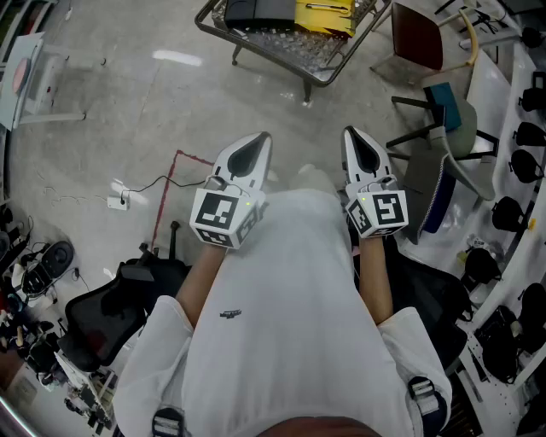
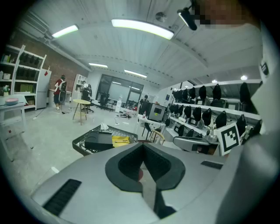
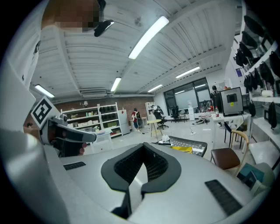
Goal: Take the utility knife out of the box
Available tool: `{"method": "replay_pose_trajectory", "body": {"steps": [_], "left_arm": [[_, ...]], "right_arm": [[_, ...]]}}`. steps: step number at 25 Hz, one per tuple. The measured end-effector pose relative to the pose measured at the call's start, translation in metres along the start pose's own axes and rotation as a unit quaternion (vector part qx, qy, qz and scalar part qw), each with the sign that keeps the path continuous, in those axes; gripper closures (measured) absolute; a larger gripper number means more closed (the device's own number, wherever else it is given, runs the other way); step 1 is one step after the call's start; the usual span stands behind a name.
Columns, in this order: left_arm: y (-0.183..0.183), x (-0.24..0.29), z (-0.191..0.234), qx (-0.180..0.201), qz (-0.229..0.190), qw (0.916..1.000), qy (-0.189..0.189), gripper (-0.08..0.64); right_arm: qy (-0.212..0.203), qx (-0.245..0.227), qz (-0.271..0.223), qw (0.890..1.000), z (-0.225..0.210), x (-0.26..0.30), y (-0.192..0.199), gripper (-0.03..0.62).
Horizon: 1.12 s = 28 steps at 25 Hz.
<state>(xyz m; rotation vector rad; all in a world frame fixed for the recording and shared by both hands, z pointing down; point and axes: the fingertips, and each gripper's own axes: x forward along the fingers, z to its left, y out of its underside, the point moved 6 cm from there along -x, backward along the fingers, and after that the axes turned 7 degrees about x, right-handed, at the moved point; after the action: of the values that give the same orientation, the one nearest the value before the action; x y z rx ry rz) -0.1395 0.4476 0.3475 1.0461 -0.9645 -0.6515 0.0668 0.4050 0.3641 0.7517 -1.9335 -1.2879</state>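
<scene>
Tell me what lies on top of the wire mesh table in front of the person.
On the mesh table lie a black box and a flat yellow item beside it. No utility knife shows; the inside of the box cannot be seen.

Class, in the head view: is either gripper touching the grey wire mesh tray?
No: the left gripper and right gripper sit close to the person's white shirt, well short of the grey wire mesh tray.

I saw a black box (image 1: pixel 256 10) lying flat in the wire tray (image 1: pixel 281 53), with a flat yellow pack (image 1: pixel 324 19) just beside it on its right.
</scene>
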Motion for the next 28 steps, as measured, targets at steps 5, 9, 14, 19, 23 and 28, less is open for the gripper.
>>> {"method": "replay_pose_trajectory", "body": {"steps": [5, 9, 14, 19, 23, 28], "left_arm": [[-0.018, 0.005, -0.018, 0.0, -0.004, 1.0, 0.002, 0.562], [-0.03, 0.022, -0.035, 0.014, -0.011, 0.9998, -0.001, 0.561], [-0.029, 0.038, -0.053, 0.019, -0.008, 0.9998, -0.006, 0.562], [-0.027, 0.059, -0.067, 0.03, 0.006, 0.9995, 0.0, 0.562], [-0.028, 0.075, -0.071, 0.029, 0.018, 0.9994, 0.008, 0.562], [-0.029, 0.112, -0.063, 0.025, 0.026, 0.9991, 0.024, 0.561]], "right_arm": [[0.009, -0.004, 0.0, 1.0, -0.004, -0.013, -0.016, 0.595], [-0.004, -0.009, -0.019, 1.0, -0.018, -0.016, -0.034, 0.595], [-0.001, 0.01, -0.029, 1.0, -0.041, -0.028, -0.032, 0.595], [-0.01, 0.007, -0.034, 0.999, -0.059, -0.035, -0.034, 0.595], [-0.009, 0.016, -0.026, 0.999, -0.069, -0.034, -0.032, 0.595], [0.001, 0.019, -0.018, 1.0, -0.093, -0.011, -0.034, 0.595]]}}
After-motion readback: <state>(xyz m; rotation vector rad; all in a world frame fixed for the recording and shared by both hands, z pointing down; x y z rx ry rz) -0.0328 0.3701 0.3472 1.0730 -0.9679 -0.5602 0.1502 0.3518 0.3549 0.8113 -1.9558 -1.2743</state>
